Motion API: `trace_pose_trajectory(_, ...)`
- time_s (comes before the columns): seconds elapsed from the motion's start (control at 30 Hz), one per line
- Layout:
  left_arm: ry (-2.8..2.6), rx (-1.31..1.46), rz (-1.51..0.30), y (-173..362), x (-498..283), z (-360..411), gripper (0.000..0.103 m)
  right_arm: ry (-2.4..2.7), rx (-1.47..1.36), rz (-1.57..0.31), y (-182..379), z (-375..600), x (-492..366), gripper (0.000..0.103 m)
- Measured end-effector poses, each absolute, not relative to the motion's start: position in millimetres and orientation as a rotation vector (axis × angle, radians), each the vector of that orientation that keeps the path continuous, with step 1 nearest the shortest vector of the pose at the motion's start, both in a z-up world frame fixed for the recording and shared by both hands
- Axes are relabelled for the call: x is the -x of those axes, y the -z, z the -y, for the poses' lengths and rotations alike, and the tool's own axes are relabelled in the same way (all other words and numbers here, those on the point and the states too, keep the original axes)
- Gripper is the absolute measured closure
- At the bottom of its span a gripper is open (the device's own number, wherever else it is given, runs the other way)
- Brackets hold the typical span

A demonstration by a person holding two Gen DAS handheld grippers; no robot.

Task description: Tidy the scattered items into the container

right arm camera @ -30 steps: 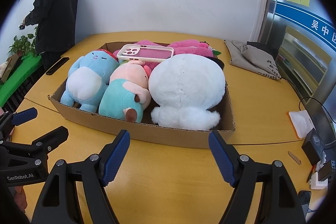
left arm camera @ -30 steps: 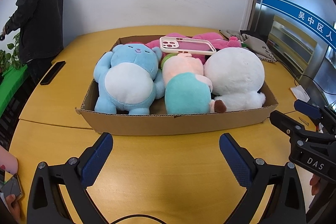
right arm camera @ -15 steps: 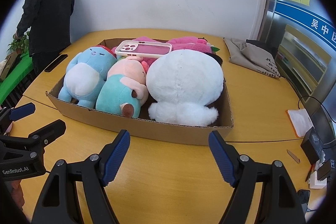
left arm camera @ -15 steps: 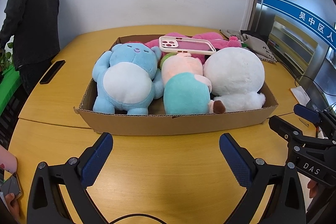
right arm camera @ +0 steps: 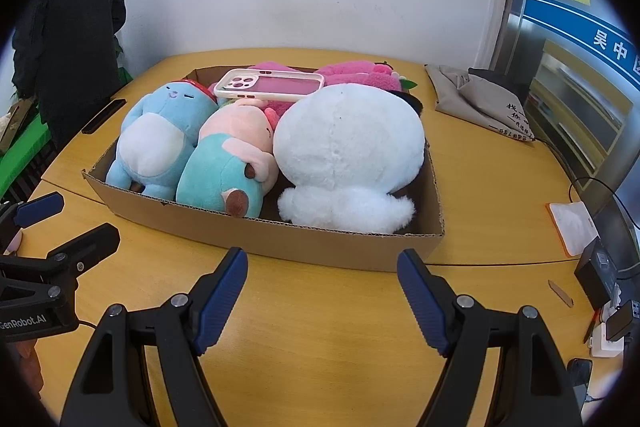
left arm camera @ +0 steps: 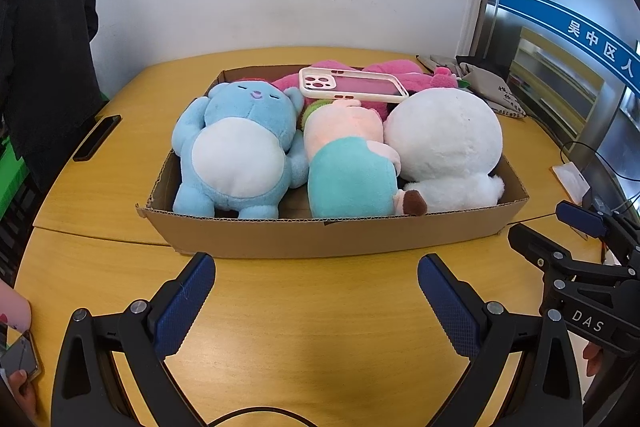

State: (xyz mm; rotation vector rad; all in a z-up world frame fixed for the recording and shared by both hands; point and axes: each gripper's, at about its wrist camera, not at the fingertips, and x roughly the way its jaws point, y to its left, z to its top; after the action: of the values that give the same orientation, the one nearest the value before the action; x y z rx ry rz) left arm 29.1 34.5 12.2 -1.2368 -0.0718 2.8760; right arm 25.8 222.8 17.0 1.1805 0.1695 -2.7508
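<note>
Left gripper (left arm camera: 316, 281) and right gripper (right arm camera: 322, 277): both spread, empty, low over the table (left arm camera: 304, 347). Just ahead, cardboard box (left arm camera: 340, 237) packed with plush toys (left arm camera: 240, 147), phone case (left arm camera: 352, 85) on top. Probably finished; next, check for strays.

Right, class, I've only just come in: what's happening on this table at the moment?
A person holds a claw in each hand, tidying toys into a cardboard box on a yellow table. The box holds a blue plush, a teal and pink plush, a white plush and pink plush behind, with a phone case on top. The left claw and right claw are open and empty, just in front of the box. A dark phone and grey bag lie outside.
</note>
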Motion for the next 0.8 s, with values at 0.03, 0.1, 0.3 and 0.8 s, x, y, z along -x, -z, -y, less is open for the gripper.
trace_pose_trajectory(0.03,-2.875,1.240,0.073,-11.9,-29.3,-35.0,0.000,2.752,-1.182,-0.169,-16.7,-222.8,-25.9,0.026)
trace_pose_trajectory(0.1,-2.870,1.241,0.069,-11.5,-30.2,-36.2,0.000,2.752,-1.185,-0.170,-16.1,-223.3,-26.8,0.026)
trace_pose_trajectory(0.3,-2.864,1.247,0.063,-10.4,-32.1,-38.8,0.000,2.755,-1.194,-0.164,-14.3,-226.5,-27.9,0.026)
trace_pose_trajectory(0.8,-2.827,1.272,0.102,-5.4,-35.2,-40.4,0.000,2.753,-1.203,-0.163,-11.7,-229.6,-32.6,0.026)
